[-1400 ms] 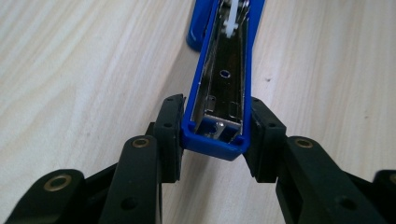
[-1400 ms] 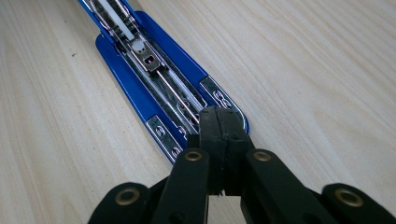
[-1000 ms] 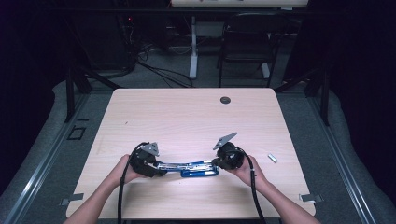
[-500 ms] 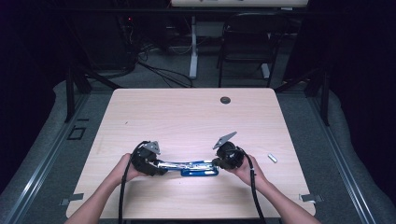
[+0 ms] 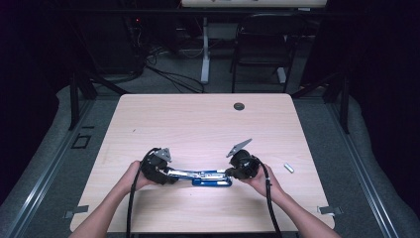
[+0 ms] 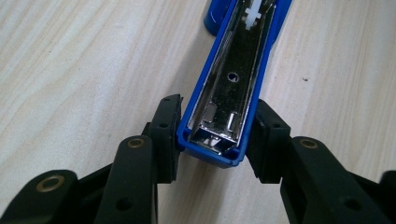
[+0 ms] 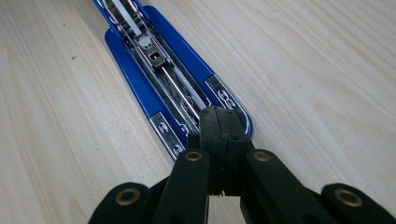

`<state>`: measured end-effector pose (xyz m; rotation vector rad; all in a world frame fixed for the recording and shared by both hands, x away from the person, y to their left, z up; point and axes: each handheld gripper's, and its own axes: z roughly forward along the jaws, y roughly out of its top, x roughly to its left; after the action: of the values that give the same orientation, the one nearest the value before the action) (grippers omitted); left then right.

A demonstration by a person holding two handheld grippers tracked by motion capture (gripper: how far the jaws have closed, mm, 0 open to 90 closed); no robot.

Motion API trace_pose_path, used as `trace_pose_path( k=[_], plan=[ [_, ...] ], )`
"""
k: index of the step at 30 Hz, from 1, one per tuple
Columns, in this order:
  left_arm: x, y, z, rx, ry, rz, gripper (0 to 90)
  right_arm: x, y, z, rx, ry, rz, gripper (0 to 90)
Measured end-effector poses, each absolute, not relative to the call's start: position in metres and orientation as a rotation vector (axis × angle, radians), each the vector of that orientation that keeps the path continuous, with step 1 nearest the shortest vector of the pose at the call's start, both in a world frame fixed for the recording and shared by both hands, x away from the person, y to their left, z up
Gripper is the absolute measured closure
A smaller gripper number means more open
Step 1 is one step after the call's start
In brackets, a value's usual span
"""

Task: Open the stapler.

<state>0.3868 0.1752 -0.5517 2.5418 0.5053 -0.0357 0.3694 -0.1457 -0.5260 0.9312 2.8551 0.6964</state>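
At the worktop's [image 5: 198, 119] near edge lies your opened blue stapler [image 5: 210, 177]: left gripper [image 6: 212, 140] fingers clasp its top arm's end; right gripper [image 7: 219, 135] fingers pinched together on its base end.

An opened stapler [image 5: 210, 175] lies on the table's [image 5: 198, 119] near edge, between both claws.

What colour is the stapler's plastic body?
Blue, around a silver metal channel. The stapler shows it best in the left gripper view.
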Motion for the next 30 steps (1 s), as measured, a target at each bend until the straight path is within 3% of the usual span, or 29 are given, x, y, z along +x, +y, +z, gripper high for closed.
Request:
trace_pose_path(
  k=[22,27,29,30],
  plan=[
    [0.39,0.174,-0.556,2.558,0.493,-0.054,60.6,0.369,-0.145,-0.526,0.934,2.863,0.703,90.0],
    [0.389,0.175,-0.555,2.558,0.487,-0.047,60.6,0.368,-0.147,-0.522,0.908,2.877,0.722,86.2],
    [0.39,0.176,-0.554,2.556,0.484,-0.05,60.7,0.369,-0.15,-0.509,0.865,2.923,0.547,79.9],
    [0.389,0.176,-0.554,2.558,0.483,-0.049,60.8,0.367,-0.148,-0.512,0.867,2.914,0.641,77.6]
  ],
)
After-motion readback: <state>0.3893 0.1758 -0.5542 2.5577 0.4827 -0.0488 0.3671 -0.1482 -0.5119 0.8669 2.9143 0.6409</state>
